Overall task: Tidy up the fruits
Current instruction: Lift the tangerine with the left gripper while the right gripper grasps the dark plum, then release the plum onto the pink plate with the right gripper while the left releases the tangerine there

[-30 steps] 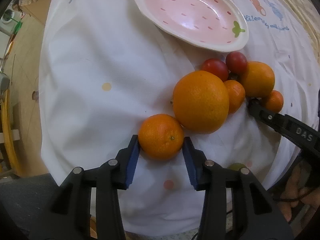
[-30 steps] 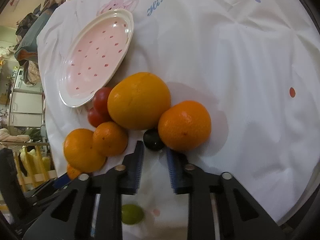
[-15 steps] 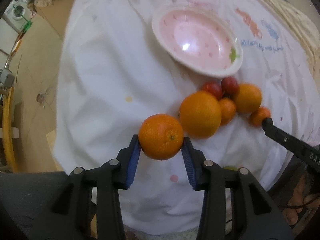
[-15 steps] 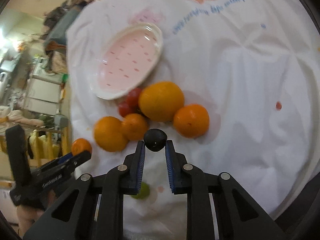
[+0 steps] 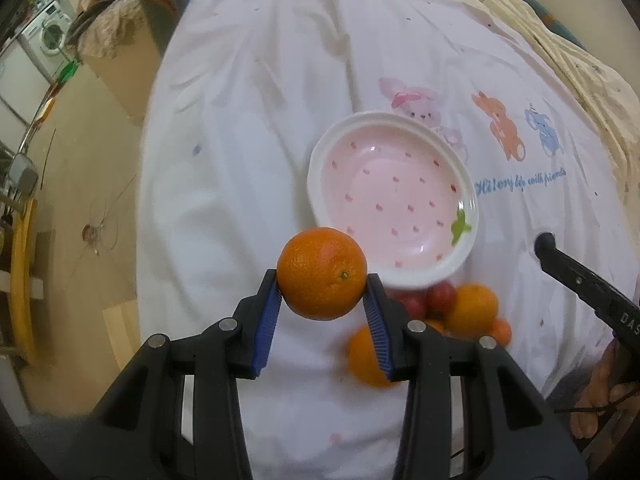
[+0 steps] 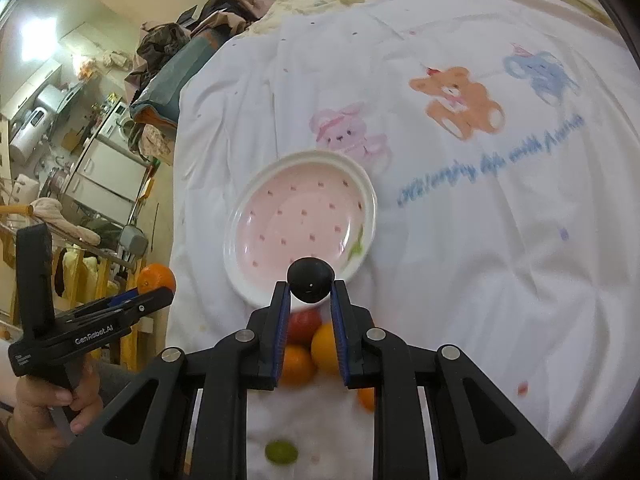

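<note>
Your left gripper [image 5: 322,294] pinches the orange [image 5: 322,274] at the plate [image 5: 424,276]'s near rim; your right gripper [image 6: 310,296] clamps the dark grape [image 6: 310,274] there too. Carry both over the plate's middle, lower, then release gently.

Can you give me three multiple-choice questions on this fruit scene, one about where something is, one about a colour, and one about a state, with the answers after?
1. Where is the plate?
A. on the white cloth
B. on the floor
C. held in a gripper

2. What colour is the small round fruit in the right gripper?
A. yellow
B. nearly black
C. white

3. What state is the left gripper in?
A. wide open and empty
B. closed with nothing in it
C. closed on an orange

Answers:
1. A, the plate rests on the white cloth beside the printed animals.
2. B, the fruit between the blue pads looks nearly black.
3. C, both blue pads press the orange's sides.
</note>
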Motion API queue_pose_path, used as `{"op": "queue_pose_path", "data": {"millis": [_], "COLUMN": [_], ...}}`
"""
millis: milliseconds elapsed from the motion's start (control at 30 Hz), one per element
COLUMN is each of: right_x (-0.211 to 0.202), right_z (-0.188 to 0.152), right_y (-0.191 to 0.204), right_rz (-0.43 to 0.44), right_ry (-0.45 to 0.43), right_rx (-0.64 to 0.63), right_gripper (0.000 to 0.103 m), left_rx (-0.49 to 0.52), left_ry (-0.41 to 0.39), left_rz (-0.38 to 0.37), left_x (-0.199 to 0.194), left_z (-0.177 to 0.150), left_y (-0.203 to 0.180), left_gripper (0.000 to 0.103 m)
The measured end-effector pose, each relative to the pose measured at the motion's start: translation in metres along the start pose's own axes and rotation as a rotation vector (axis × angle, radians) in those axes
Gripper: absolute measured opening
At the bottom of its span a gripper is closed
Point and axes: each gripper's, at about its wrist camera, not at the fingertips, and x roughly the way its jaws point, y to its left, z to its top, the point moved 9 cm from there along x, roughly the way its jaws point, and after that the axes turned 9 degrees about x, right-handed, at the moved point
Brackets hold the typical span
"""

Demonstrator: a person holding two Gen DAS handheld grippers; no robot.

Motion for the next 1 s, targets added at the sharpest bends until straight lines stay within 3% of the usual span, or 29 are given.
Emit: {"op": "queue_pose_path", "data": {"millis": [433, 667, 1000], "right_x": [0.093, 0.125, 0.141], "right_z": [0.050, 0.068, 0.077], "right_y": [-0.005, -0.014, -0.013], "right_rz": [-0.037, -0.095, -0.064], "right_ry": [0.075, 0.101, 0.139], "right_rx": [-0.075, -0.103, -0.116], "right_gripper": [0.022, 0.022, 0.022], "left_rx": [0.080, 0.148, 0.145], "left_ry": [-0.007, 0.006, 0.068], "left_rz": [0.013, 0.001, 0.001], "left_x": [0.075, 0.095, 0.123], "left_z": [0.065, 0.075, 0.077], "left_y": [-0.020, -0.035, -0.039], "left_gripper": [0.037, 0.037, 0.038]}}
